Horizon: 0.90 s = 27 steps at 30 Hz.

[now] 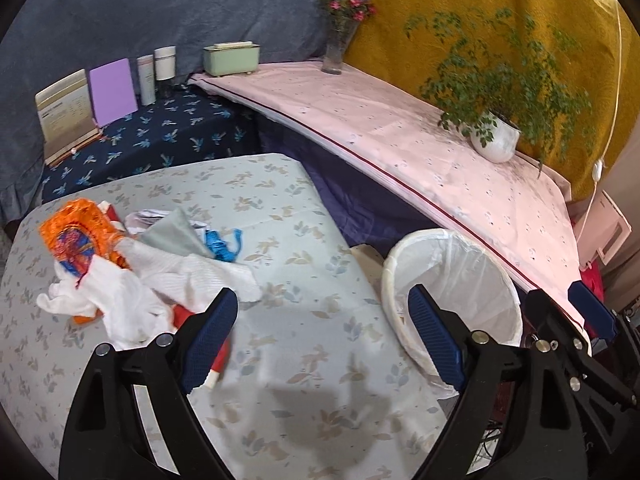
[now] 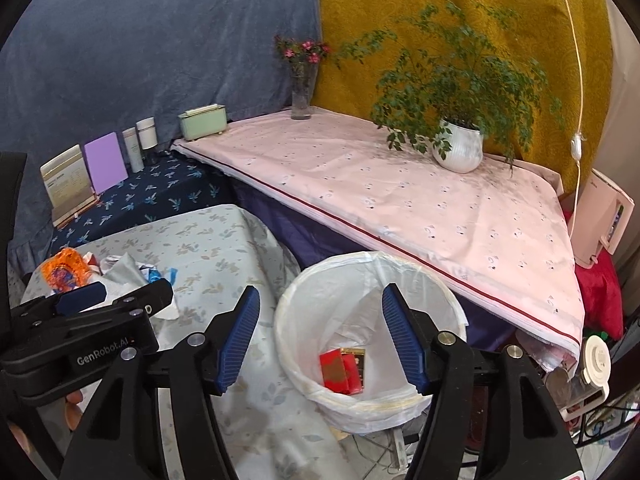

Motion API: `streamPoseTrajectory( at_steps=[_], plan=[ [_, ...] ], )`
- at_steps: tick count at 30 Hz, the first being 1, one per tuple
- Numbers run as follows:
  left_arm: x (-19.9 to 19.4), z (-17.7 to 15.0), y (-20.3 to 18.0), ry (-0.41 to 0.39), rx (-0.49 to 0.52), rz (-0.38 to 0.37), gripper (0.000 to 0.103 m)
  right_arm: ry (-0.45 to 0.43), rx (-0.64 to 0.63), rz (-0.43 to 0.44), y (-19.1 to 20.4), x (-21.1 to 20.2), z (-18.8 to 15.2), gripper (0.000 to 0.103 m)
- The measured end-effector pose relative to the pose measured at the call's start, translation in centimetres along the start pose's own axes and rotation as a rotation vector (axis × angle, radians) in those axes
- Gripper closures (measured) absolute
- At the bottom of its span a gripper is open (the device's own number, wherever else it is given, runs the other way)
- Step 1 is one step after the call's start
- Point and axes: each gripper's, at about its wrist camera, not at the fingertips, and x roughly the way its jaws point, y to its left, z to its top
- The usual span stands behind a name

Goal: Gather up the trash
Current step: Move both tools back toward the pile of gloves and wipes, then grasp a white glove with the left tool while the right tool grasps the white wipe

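Covering most of the lower half of both views, a table (image 1: pixel 304 216) draped in pale cloth with a leaf print bears a heap of trash (image 1: pixel 132 276) at its left side: white tissues (image 1: pixel 120 304), an orange wrapper (image 1: pixel 80 236), a grey scrap and a bit of blue plastic (image 1: pixel 224 246), all touching or overlapping. Behind it runs a long shelf under a pink sheet (image 2: pixel 400 208), with a leafy plant in a white pot (image 2: pixel 460 148), a glass vase of pink flowers (image 2: pixel 301 92) and a green box (image 2: pixel 202 121) at its far end. A lower ledge in dark blue flowered cloth (image 1: pixel 160 136) holds a purple card (image 1: pixel 112 92), a book and two white tubes.

A white bin (image 2: pixel 296 312) lined with a clear bag stands just beside the table's right edge, under the pink shelf. A red packet (image 2: pixel 340 372) lies at its bottom with a gold-edged piece against it.

The right gripper (image 2: pixel 320 340) hangs over the bin, its blue pads spread apart with nothing between them. The left gripper (image 1: pixel 320 336) is over the table between the heap and the bin, jaws wide and empty; a red-and-white item (image 1: pixel 220 364) lies on the cloth partly hidden behind its left pad, and I cannot tell whether they touch.
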Motion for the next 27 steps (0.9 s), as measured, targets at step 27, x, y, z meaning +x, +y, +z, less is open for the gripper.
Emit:
streamPoseTrajectory(
  at_steps=[27],
  plan=[
    [-2.1,-4.2,15.9,0.034,-0.245,0.207,0.014,0.059,-0.144,0.147,12.4,0.5,-2.9,0.037]
  ],
)
